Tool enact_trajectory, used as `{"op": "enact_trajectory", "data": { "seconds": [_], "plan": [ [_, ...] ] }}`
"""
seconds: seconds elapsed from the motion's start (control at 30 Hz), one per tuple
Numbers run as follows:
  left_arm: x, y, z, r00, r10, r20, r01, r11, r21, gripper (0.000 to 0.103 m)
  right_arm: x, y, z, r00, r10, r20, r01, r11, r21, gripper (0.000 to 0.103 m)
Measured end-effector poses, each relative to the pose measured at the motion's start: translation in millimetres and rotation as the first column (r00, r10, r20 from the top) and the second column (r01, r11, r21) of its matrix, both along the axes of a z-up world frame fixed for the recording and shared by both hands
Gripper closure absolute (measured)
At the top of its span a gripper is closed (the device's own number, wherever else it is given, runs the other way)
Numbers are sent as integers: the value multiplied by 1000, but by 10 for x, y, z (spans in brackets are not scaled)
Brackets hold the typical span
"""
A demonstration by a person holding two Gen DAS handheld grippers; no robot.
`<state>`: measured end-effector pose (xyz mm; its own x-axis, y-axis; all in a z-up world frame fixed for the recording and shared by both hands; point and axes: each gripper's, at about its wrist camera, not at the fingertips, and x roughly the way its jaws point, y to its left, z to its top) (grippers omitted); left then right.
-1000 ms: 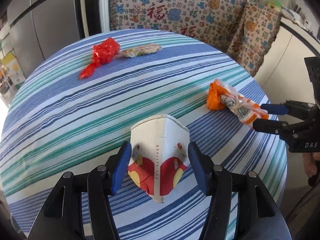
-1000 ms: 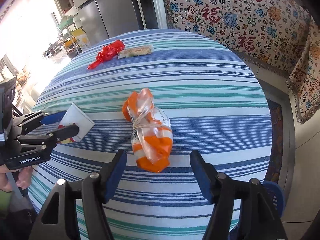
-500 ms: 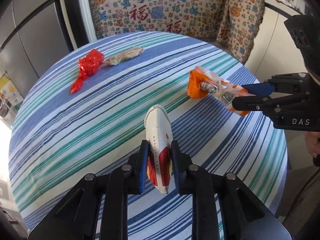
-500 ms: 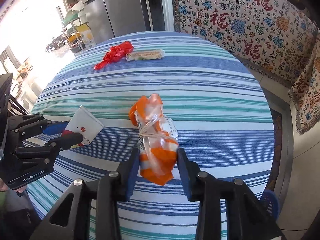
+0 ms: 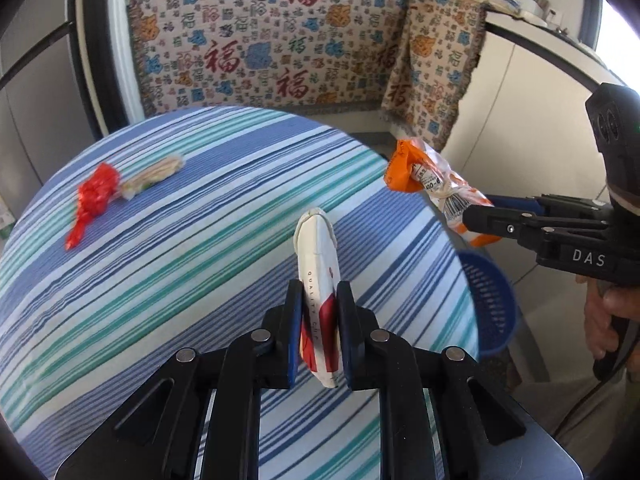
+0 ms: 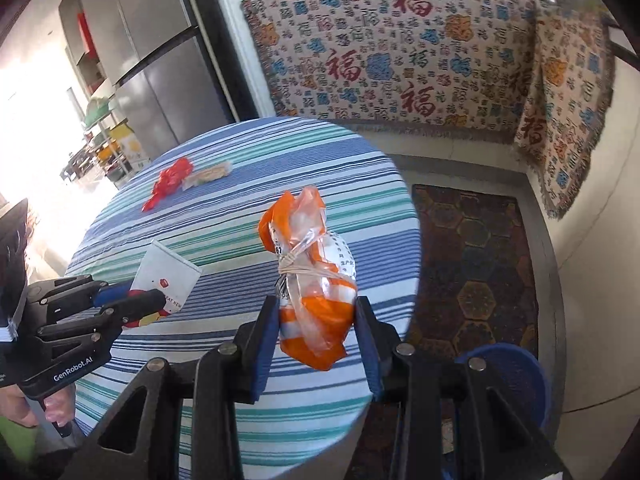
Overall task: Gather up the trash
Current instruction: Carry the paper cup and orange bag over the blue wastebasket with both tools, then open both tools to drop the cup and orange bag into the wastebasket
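Left wrist view, left to right: a red wrapper [image 5: 93, 200] and a pale wrapper [image 5: 154, 174] lie touching each other at the far left of the striped table [image 5: 180, 264], untouched. At centre, the left gripper [image 5: 319, 332] is clamped on a flattened paper cup [image 5: 318, 276], pinched near its lower end and lifted clear of the cloth, its long axis upright. At right, the right gripper [image 5: 476, 210] grips a tied orange bag [image 5: 430, 188] beyond the table edge, with a blue bin [image 5: 494, 308] on the floor below it.

Right wrist view, left to right: the left gripper [image 6: 136, 298] with the cup [image 6: 164, 276] over the near left part of the table; the two wrappers, red [image 6: 170, 178] and pale [image 6: 210, 174], far back; the right gripper [image 6: 316, 340] closed on the lower half of the orange bag [image 6: 312, 280]; the blue bin [image 6: 516, 372] at lower right, beside a patterned rug [image 6: 472, 264].

Step in hand, as judged: carrying both held pieces to the bin. To do it well, each gripper should be brought directly over the bin mouth before opening, the right one first since it appears nearer. The bag is soft and hangs loose, so a low release should keep it from catching the rim. The cup is light and flat and may flutter; release it low and centred. Two wrappers remain to collect.
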<state>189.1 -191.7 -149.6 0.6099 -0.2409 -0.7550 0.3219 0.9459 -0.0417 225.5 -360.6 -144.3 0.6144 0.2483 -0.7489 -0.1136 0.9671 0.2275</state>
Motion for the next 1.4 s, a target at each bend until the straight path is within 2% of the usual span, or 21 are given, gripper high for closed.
{"op": "enact_trajectory", "data": {
  "seconds": [0.13, 0.23, 0.43, 0.63, 0.77, 0.93, 1.27, 1.4],
  "plan": [
    [77, -595, 31, 996, -84, -5, 84, 996, -24, 88, -177, -559, -35, 992, -129, -10, 129, 992, 16, 65],
    [119, -1045, 19, 989, -148, -13, 147, 988, -40, 88, -335, -992, -122, 972, -232, -29, 233, 973, 2, 65],
    [167, -1806, -98, 966, -253, -49, 250, 966, -60, 87, -623, -1690, -382, 913, -394, -111, 394, 919, -17, 64],
    [238, -2384, -413, 941, -316, -123, 309, 948, -74, 85, -736, -2114, -715, 856, -466, -224, 483, 876, 24, 64],
    [309, -2594, -609, 929, -332, -166, 322, 943, -84, 83, -749, -2281, -862, 834, -485, -264, 514, 856, 50, 64],
    [356, -2745, -774, 924, -331, -191, 322, 944, -78, 82, -762, -2407, -969, 822, -492, -288, 530, 845, 70, 64],
    [354, -2856, -857, 916, -356, -184, 352, 935, -54, 77, -771, -2513, -971, 816, -509, -274, 547, 833, 81, 62],
    [366, -2894, -887, 921, -344, -183, 342, 939, -47, 73, -775, -2557, -980, 813, -513, -276, 550, 831, 78, 61]
  ]
}}
